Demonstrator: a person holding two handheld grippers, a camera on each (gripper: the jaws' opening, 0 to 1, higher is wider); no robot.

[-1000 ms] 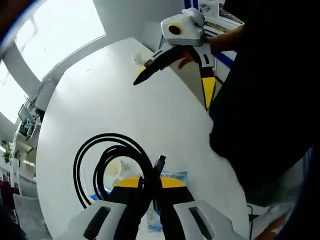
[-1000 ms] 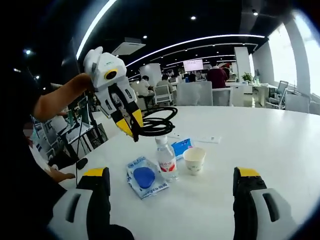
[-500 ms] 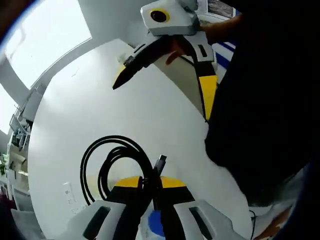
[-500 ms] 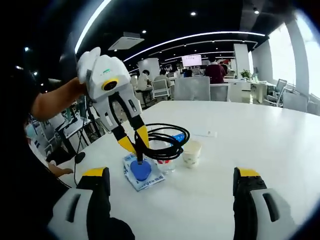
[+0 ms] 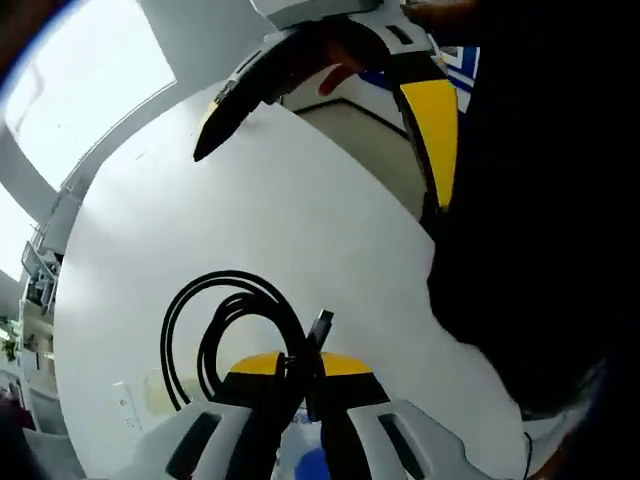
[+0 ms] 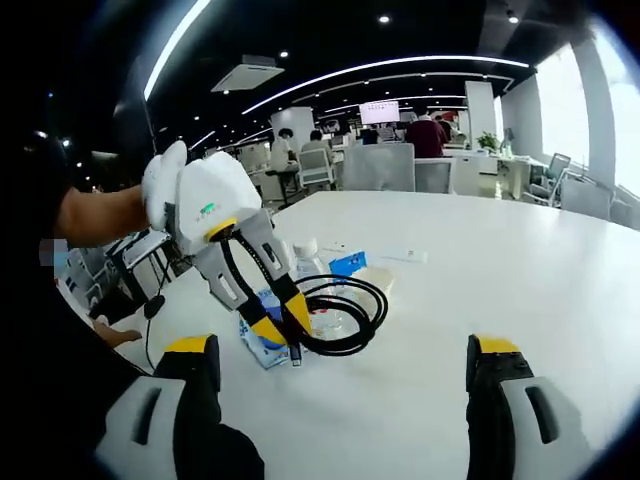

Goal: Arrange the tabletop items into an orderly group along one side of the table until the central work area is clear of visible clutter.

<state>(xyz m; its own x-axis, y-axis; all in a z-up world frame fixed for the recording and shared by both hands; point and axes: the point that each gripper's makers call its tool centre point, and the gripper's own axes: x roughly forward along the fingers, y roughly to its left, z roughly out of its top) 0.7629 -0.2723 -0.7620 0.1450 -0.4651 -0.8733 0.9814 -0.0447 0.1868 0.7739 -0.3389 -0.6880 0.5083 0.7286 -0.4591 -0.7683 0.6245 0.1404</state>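
Left gripper point(image 6: 282, 322) clamped tight on a coiled black cable point(image 6: 340, 315), jaws closed around the loops near the plug end. Same hold seen up close in the left gripper view: cable point(image 5: 225, 325) pinched between the yellow-tipped jaws, loops hanging out over the white table point(image 5: 300, 210).

Changed in the last second: cable brought down. High above the other things a second ago, now low, just over the table, right in front of the water bottle point(image 6: 305, 262), the paper cup point(image 6: 375, 280) and the blue packet point(image 6: 262, 335). Hard to tell whether the loops touch the table yet.

Meaning for the task, as a guess: cable almost set down beside the small bunch of things, so one more piece close to joining the tidy group. Letting go likely the next step.

Right gripper point(image 6: 345, 400) wide open, holding nothing, jaws well apart at the bottom of its own view. Also seen in the left gripper view, right gripper point(image 5: 310, 90) up at the top, closer to the camera than before. A small white card point(image 6: 405, 256) lying farther back on the table, apart from the group.
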